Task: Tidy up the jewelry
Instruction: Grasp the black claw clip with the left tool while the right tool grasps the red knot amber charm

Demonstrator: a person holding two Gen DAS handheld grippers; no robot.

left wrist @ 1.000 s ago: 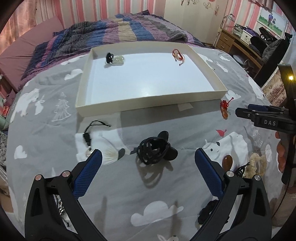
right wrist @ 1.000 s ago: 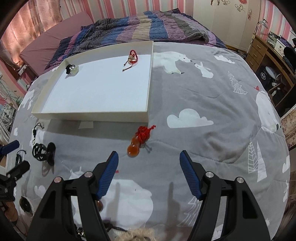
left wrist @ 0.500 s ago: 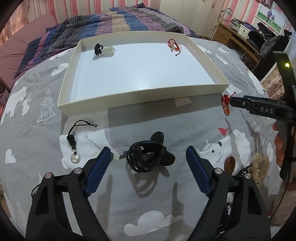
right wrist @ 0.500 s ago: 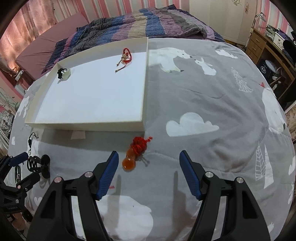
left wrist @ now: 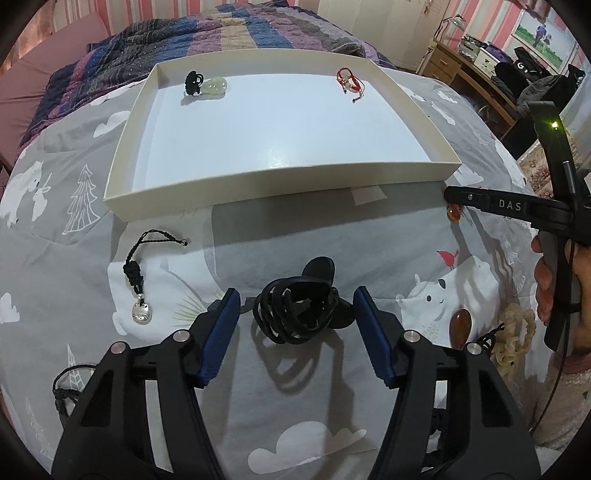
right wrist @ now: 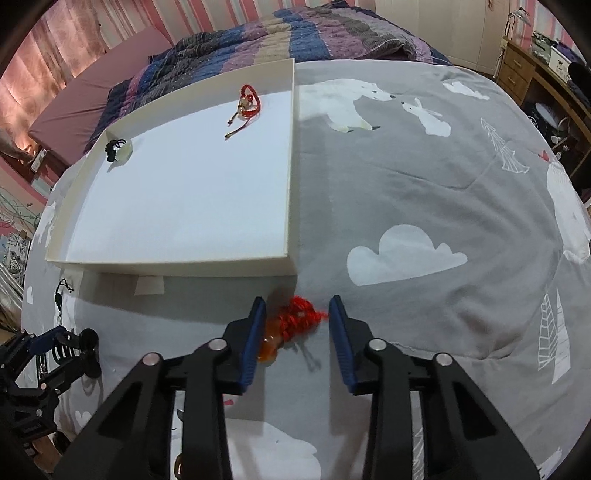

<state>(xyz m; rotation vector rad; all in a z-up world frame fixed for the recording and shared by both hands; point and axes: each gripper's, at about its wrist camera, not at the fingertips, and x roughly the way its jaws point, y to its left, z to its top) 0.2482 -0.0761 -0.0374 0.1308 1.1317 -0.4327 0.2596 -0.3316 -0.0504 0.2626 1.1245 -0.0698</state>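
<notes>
A shallow white tray [left wrist: 280,182] [right wrist: 173,264] lies on the grey bedspread; inside are a green pendant on black cord [left wrist: 210,85] and a red cord bracelet [left wrist: 350,80] [right wrist: 248,105]. My left gripper [left wrist: 295,306] is open, its blue pads either side of a black pendant with coiled cord [left wrist: 301,306], not touching it. My right gripper [right wrist: 297,314] is open around an orange gourd charm with a red knot [right wrist: 295,321] just before the tray's near right corner; the pads stand apart from it.
On the bedspread lie a silver charm on black cord [left wrist: 138,280], an amber stone [left wrist: 461,326], a cream bead bracelet [left wrist: 517,332] and a black cord [left wrist: 64,384]. A striped quilt [right wrist: 295,33] is behind the tray. A desk [left wrist: 476,74] stands at right.
Both grippers moved forward and down and narrowed: the left now brackets the black pendant, the right brackets the orange gourd charm. Nothing has been lifted.
</notes>
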